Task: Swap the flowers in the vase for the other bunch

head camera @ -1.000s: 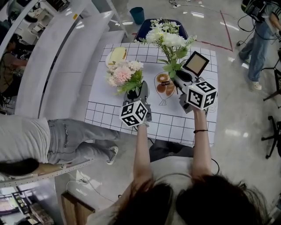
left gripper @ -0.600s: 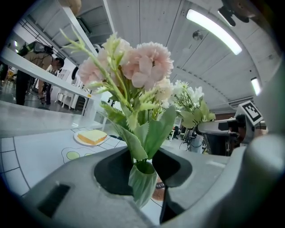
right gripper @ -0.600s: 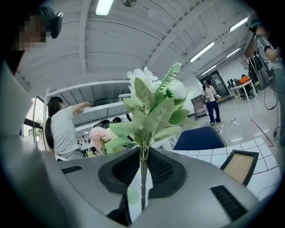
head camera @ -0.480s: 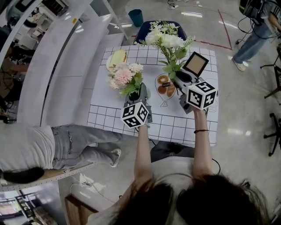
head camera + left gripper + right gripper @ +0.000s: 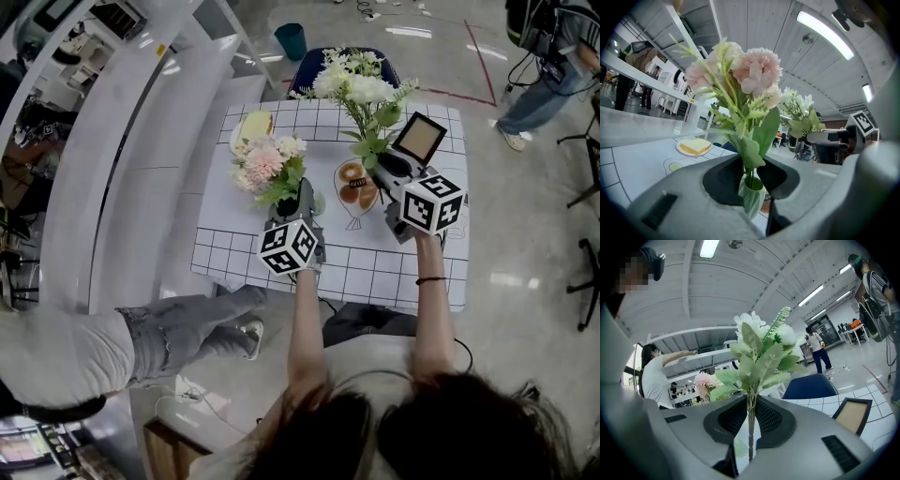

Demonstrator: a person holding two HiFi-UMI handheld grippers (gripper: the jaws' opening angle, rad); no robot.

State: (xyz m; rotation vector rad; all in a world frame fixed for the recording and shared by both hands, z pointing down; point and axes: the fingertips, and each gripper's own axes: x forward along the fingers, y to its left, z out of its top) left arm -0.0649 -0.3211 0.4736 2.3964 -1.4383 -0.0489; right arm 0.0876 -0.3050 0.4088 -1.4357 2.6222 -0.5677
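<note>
1. The pale-green ribbed plastic vase (image 5: 753,201) stands on the white grid-printed table (image 5: 225,202). The pink carnation bunch (image 5: 757,70) is upright in it, so nothing is swapped yet.
2. The left gripper (image 5: 751,183) has just been closing its jaws, and the pads now press the vase's sides.
3. The right gripper (image 5: 750,423) is clamped on the thin stem of the white-and-green flower bunch (image 5: 761,352), held upright, apart from the vase.
4. Left to do, I judge: lift the pink out, seat the white.

Out of sight in left gripper view: vase (image 5: 752,200) foot. Covered in right gripper view: frame (image 5: 853,416) near edge.
</note>
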